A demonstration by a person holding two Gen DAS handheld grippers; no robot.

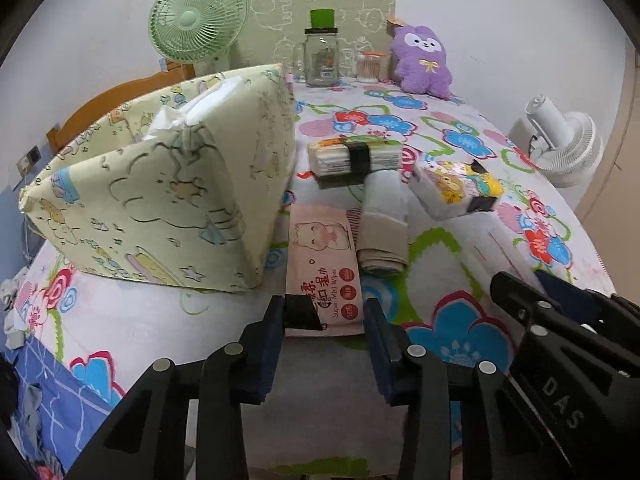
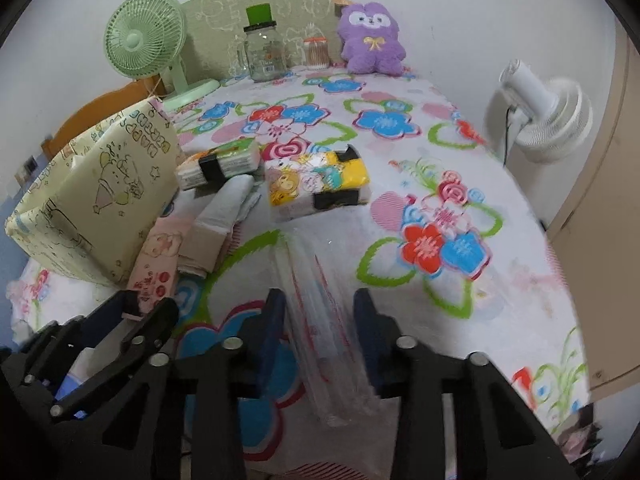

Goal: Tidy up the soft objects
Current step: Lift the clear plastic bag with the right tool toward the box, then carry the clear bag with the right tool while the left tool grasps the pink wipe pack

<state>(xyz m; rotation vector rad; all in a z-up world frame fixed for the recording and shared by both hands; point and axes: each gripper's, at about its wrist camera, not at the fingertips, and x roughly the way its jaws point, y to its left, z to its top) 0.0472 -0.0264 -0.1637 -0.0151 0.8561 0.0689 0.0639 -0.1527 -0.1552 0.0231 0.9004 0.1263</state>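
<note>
Gripping both at once, by the look of it. Left gripper (image 1: 324, 320) is narrowed on the near end of the pink wet-wipes pack (image 1: 322, 264), pads touching both long edges. Pack lies flat on the floral sheet (image 1: 460, 248), long axis straight along the fingers, running away toward the rolled grey cloth (image 1: 382, 220) and the yellow storage box (image 1: 160, 184) just left of it.

Right gripper (image 2: 320, 312) is narrowed around a clear plastic bag (image 2: 324, 320), also lengthwise between the fingers; blurred, so contact looks likely but I can't confirm it. Two taped tissue packs (image 2: 316, 184) sit further up the bed, nearer the right hand.

My read: the box is the destination, close left of the wipes, so left hand has the short move.
</note>
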